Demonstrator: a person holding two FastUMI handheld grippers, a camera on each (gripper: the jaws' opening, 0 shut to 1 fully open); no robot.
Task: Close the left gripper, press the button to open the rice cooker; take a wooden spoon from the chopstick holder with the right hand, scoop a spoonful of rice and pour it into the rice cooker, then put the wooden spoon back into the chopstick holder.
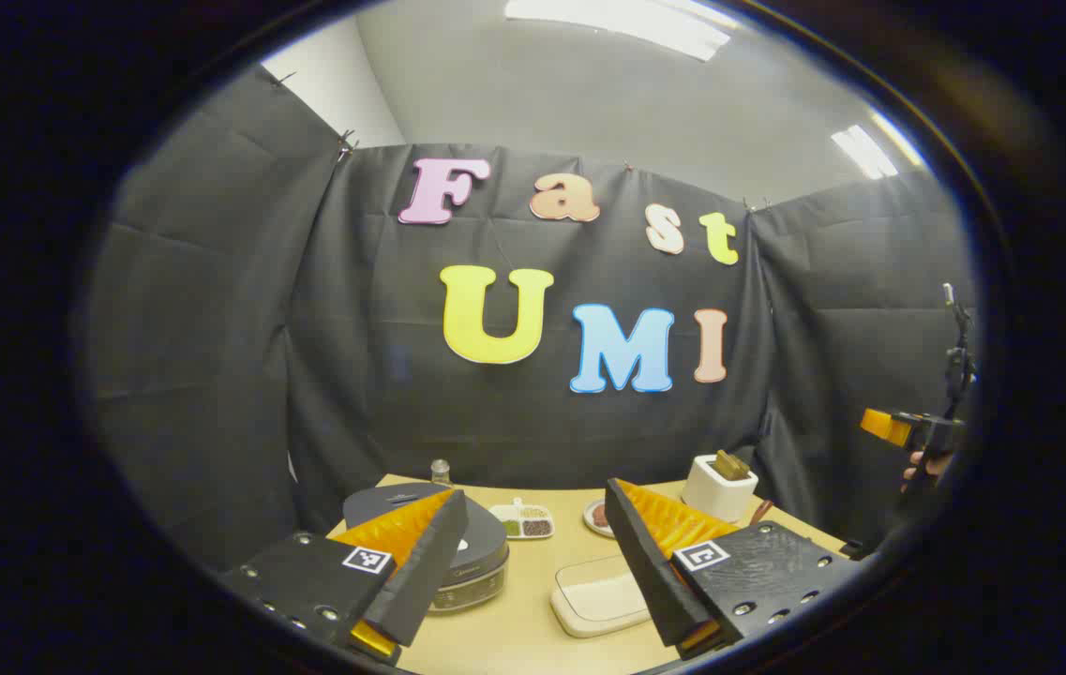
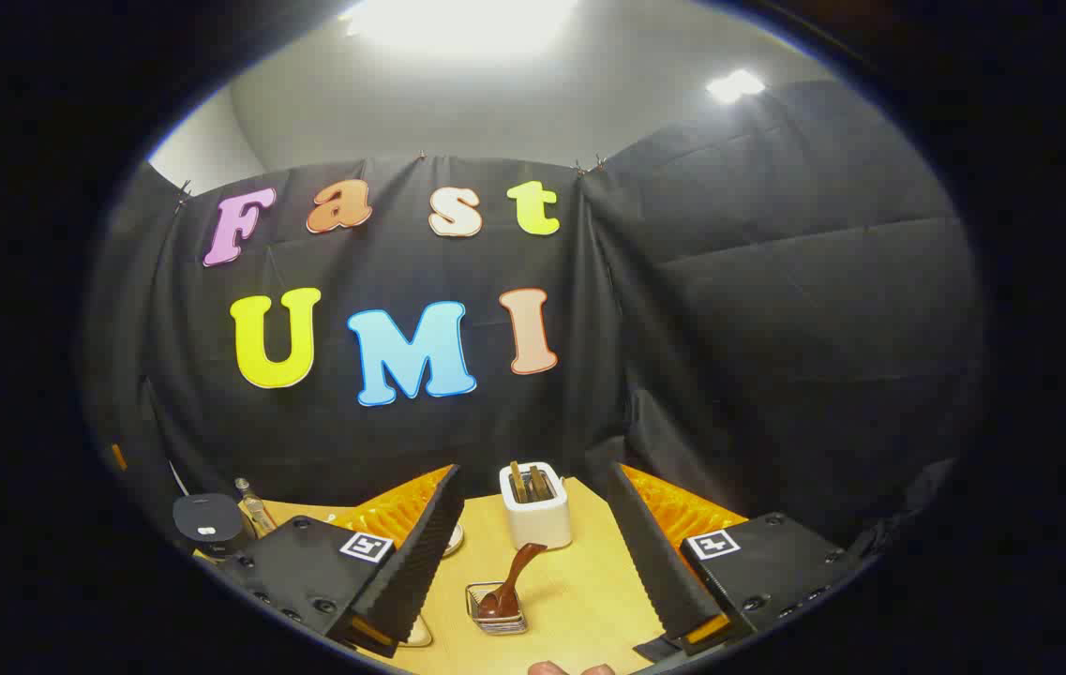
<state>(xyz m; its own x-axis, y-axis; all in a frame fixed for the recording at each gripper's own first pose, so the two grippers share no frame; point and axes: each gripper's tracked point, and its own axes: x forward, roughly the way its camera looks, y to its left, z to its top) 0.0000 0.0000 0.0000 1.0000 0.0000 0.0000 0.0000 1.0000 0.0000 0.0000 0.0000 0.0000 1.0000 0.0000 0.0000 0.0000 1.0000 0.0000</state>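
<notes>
In the right gripper view the wooden spoon (image 2: 506, 586) sits bottom centre between wide-open, empty fingers (image 2: 411, 562), while the left gripper (image 1: 533, 562), open too, hovers level above the rice cooker (image 1: 457, 553).

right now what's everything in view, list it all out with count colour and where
rice cooker: one, dark grey, lid shut, table's left end
table: one, light wood
divided dish: one, white, grains in compartments, behind the cooker's right side
small plate: one, white with a reddish centre, right of the dish
flat pad: one, cream, table middle
white box: one, slotted top, far right of table
chopstick holder: one, wire, in front of the box
wooden spoon: one, dark brown, leaning in the holder
bottle: one, clear, behind the cooker
left gripper: open, above the table
right gripper: open, facing the holder
</notes>
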